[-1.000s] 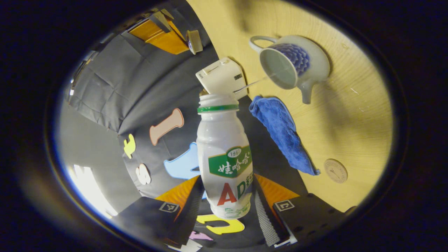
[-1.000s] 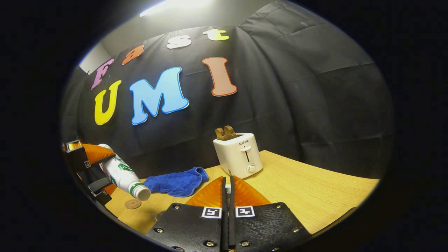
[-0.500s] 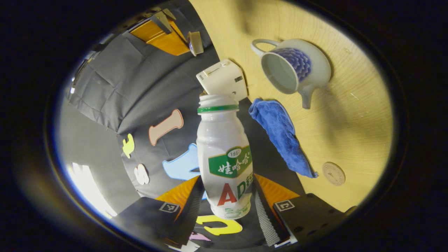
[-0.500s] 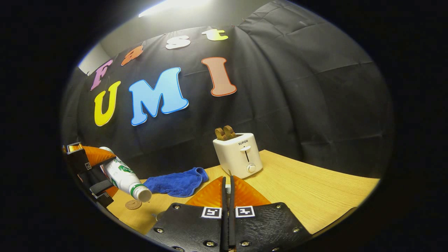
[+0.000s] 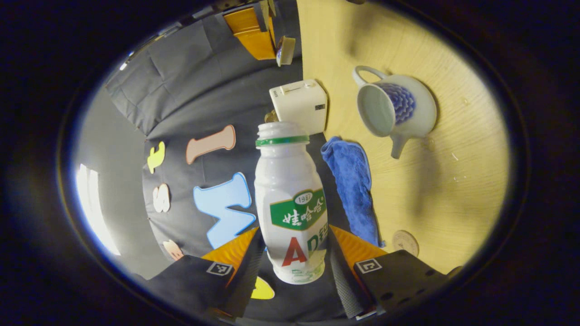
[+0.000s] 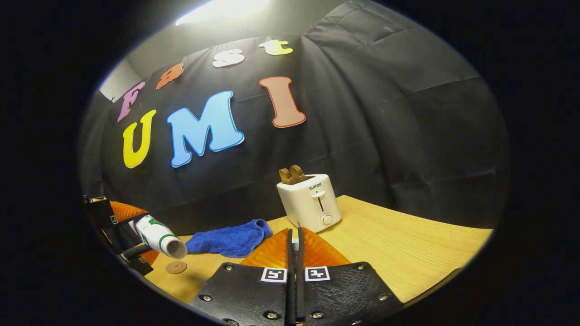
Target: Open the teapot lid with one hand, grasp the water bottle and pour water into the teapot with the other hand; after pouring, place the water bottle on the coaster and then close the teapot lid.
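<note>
Gripping the white plastic water bottle (image 5: pixel 291 203) with the green ring at its neck, my left gripper (image 5: pixel 294 271) has its fingers (image 5: pixel 340 278) pressed against the two sides of the bottle's lower body. The bottle has no cap on, and its open mouth points ahead along the fingers in the left gripper view. In the right gripper view I see that same bottle (image 6: pixel 159 235) tilted, its mouth lower than its base and facing out over the light wooden desk (image 6: pixel 398 253), with the left gripper (image 6: pixel 124 235) behind it at the far left.

Past the bottle's mouth in the left gripper view sits the pale ceramic teapot with the blue scale pattern (image 5: pixel 398 113), lid off, its inside open to the camera, handle on one side and spout on the other. It stands on the desk (image 5: pixel 453 190), apart from the bottle. The small round brown coaster (image 5: pixel 405 243) lies bare on the desk, just beside one end of the crumpled blue cloth (image 5: pixel 351 181). A white toaster (image 5: pixel 299 105) with brown slices in its slots stands beyond the cloth.

My right gripper (image 6: pixel 294 280) has its fingers (image 6: pixel 290 271) drawn almost together, with something small and pale between them that I cannot make out. In the left gripper view, that gripper (image 5: pixel 267 34) holds a small pale round piece (image 5: pixel 285 50), which looks like the teapot lid, well above the desk.
</note>
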A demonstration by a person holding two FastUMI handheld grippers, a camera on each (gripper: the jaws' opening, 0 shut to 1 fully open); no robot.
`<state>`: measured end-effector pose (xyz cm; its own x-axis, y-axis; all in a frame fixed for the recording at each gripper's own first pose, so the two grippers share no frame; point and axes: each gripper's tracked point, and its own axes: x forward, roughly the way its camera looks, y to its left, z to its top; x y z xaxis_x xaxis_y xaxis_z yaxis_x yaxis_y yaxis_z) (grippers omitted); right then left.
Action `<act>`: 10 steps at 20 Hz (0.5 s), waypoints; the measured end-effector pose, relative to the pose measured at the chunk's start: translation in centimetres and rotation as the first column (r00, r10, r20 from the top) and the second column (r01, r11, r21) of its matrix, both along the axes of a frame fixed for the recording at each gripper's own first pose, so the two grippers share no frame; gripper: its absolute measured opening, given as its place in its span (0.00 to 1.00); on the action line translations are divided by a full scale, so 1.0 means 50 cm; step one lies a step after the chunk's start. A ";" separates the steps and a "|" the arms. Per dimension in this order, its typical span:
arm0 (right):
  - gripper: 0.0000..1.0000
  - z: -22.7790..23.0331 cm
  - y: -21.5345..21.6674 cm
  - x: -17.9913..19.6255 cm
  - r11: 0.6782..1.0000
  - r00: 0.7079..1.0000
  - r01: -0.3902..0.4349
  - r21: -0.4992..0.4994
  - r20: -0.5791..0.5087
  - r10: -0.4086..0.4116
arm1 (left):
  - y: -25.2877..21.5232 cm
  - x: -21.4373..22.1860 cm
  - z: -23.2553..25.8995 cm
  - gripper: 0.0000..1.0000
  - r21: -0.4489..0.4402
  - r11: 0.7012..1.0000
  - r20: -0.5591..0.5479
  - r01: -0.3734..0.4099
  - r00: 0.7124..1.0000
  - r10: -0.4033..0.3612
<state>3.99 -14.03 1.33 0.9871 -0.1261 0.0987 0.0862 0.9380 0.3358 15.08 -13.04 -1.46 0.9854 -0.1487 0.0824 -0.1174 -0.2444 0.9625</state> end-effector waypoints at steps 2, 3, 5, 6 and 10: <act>0.00 -0.002 0.001 -0.001 1.000 1.000 -0.001 -0.002 -0.002 0.001 | 0.024 0.007 -0.009 0.89 -0.073 0.997 -0.030 -0.018 0.999 0.016; 0.00 -0.003 0.005 -0.001 1.000 1.000 -0.004 -0.006 -0.005 0.004 | 0.037 0.005 -0.013 0.89 -0.120 0.992 -0.048 -0.030 0.999 0.024; 0.00 -0.003 0.013 0.002 1.000 1.000 -0.012 -0.020 -0.008 0.012 | 0.063 0.001 -0.023 0.89 -0.214 0.975 -0.088 -0.055 0.995 0.037; 0.00 -0.003 0.017 0.002 0.999 1.000 -0.017 -0.029 -0.008 0.017 | 0.075 -0.001 -0.028 0.89 -0.258 0.964 -0.107 -0.066 0.993 0.039; 0.00 -0.002 0.037 0.005 0.998 0.999 -0.045 -0.053 -0.005 0.045 | 0.100 -0.006 -0.040 0.89 -0.425 0.900 -0.165 -0.097 0.986 0.028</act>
<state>4.22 -12.18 1.24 0.9920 -0.0761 0.1004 0.0446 0.9575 0.2848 14.77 -8.03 -3.45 0.9972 -0.0702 -0.0260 0.0393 0.1950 0.9800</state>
